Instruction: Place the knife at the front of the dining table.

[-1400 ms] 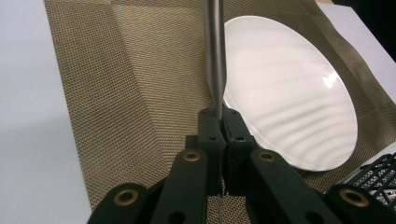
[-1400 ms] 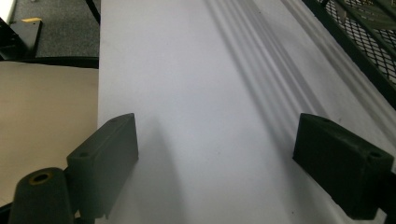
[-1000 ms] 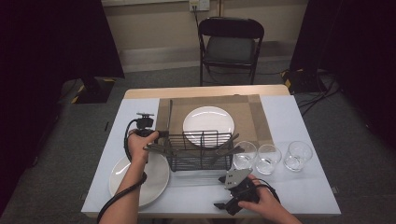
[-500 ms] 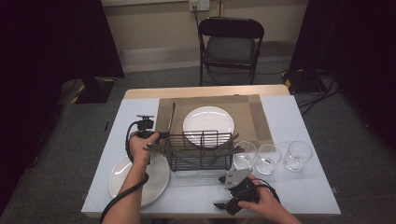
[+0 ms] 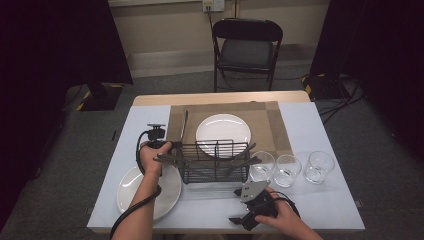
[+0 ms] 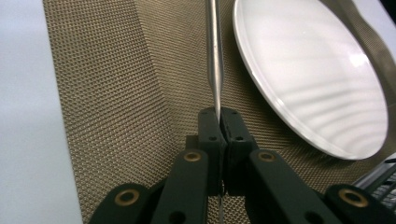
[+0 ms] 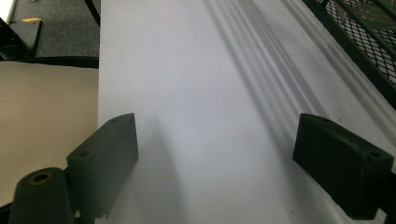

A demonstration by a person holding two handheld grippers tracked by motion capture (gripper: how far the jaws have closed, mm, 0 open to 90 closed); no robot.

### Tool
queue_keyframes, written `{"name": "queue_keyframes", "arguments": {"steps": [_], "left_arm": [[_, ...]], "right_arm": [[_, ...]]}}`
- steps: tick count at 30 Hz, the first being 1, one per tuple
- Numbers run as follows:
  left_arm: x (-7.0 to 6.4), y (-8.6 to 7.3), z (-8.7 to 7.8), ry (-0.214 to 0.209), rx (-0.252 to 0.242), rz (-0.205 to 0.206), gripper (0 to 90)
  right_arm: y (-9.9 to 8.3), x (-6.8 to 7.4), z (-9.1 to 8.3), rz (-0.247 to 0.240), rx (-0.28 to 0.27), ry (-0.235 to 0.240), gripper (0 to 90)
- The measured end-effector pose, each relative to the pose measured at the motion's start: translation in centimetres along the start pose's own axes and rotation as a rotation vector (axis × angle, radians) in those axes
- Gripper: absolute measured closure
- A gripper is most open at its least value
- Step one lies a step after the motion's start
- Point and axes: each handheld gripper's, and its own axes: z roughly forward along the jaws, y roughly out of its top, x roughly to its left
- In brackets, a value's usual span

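A dark room with grey carpet holds a folding chair (image 5: 247,47) at top centre, behind the white-covered desk (image 5: 330,200). At mid-frame a tan mat (image 5: 270,125) carries a white plate (image 5: 223,128), with a black wire rack (image 5: 215,162) just below it. The right claw (image 5: 240,220) rests wide open and empty at the lower edge. The left claw (image 6: 218,122) is clamped on a thin metal utensil (image 6: 215,56), which stands nearly upright left of the plate, slightly further right than a second ago.

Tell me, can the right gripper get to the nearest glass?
Probably yes. The right gripper is open over bare tablecloth, and the nearest glass stands just beyond it, right of the rack. Nothing lies between them, though the rack's poking handles crowd that glass.
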Motion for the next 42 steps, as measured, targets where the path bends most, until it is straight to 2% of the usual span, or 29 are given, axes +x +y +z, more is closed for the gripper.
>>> {"name": "queue_keyframes", "arguments": {"steps": [1, 6, 7, 9, 13, 14, 19, 23, 25, 31, 34, 39, 42], "left_arm": [[0.0, 0.0, 0.0, 0.004, 0.014, 0.01, 88.4], [0.3, -0.7, 0.6, 0.012, 0.02, 0.002, 88.6], [0.3, -0.9, 0.9, 0.006, 0.017, -0.016, 88.7], [0.4, -1.1, 0.9, -0.001, 0.008, -0.017, 88.8], [0.4, -1.0, 0.9, 0.004, 0.018, -0.007, 88.8], [0.4, -1.0, 0.8, 0.009, 0.024, 0.014, 88.8], [0.3, -1.2, 0.7, 0.015, 0.012, 0.024, 88.1], [0.3, -1.4, 0.4, 0.014, 0.029, 0.021, 87.5], [0.3, -1.5, 0.1, 0.015, 0.047, 0.037, 87.3], [-0.1, -1.8, -0.3, 0.03, 0.06, 0.054, 87.9], [-0.2, -1.9, -0.4, 0.033, 0.062, 0.046, 88.4], [-0.2, -1.8, -0.1, 0.024, 0.042, 0.0, 89.2], [-0.3, -1.6, 0.3, 0.022, 0.031, -0.005, 89.3]], "right_arm": [[0.0, 0.0, 0.0, 0.0, 0.0, 0.0, 13.0], [0.0, 0.0, 0.0, -0.001, 0.0, -0.001, 13.0], [0.0, 0.0, 0.0, 0.0, 0.0, -0.001, 13.0], [0.0, 0.0, 0.0, -0.001, 0.0, -0.001, 13.0], [0.0, 0.0, 0.0, 0.0, 0.0, 0.0, 13.0], [0.0, 0.0, 0.0, 0.0, 0.0, 0.0, 13.0], [0.0, 0.0, 0.0, -0.001, 0.0, -0.001, 13.0], [0.0, 0.0, 0.0, -0.001, 0.0, -0.001, 12.9], [0.0, 0.0, 0.0, -0.001, 0.0, -0.001, 13.0], [0.0, 0.0, 0.0, -0.001, 0.0, 0.0, 12.9], [0.0, 0.0, 0.0, -0.001, 0.0, -0.001, 13.0], [0.0, 0.0, 0.0, -0.001, 0.0, 0.0, 12.9], [0.0, 0.0, 0.0, -0.001, 0.0, 0.0, 13.0]]}}
